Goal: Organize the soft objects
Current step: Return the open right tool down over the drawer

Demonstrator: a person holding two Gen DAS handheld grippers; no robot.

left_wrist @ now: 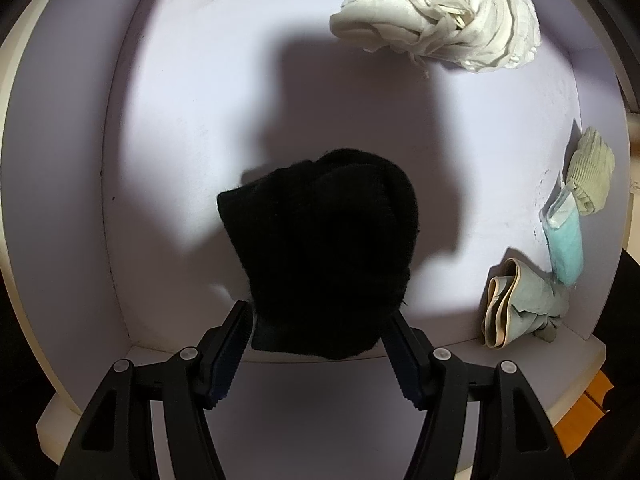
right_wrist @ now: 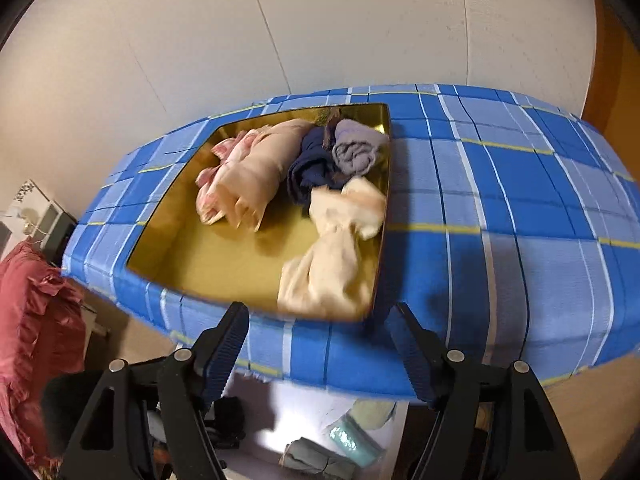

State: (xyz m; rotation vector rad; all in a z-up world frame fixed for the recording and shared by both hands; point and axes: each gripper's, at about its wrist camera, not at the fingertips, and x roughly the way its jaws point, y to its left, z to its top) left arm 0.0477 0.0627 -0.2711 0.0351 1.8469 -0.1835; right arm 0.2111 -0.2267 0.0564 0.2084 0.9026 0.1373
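Note:
In the left wrist view my left gripper (left_wrist: pixel 318 312) is shut on a black knitted cloth (left_wrist: pixel 324 232), which bulges out ahead of the fingers and hangs over the floor of a pale lavender box (left_wrist: pixel 200 120). In the right wrist view my right gripper (right_wrist: pixel 320 312) stands open with nothing between its fingers, just over the near edge of a gold tray (right_wrist: pixel 224 256). A cream cloth (right_wrist: pixel 332 264) lies in the tray's near right corner, blurred. Behind it lie a pink-and-cream roll (right_wrist: pixel 248 168), a navy cloth (right_wrist: pixel 310 172) and a lavender cloth (right_wrist: pixel 358 148).
The box also holds a white bundle (left_wrist: pixel 436 20) at the far right, then a pale green glove (left_wrist: pixel 592 176), a blue face mask (left_wrist: pixel 564 240) and a folded grey-green cloth (left_wrist: pixel 524 304) along its right wall. The tray sits on a blue plaid tablecloth (right_wrist: pixel 500 200). Red ruffled fabric (right_wrist: pixel 36 312) hangs at the left.

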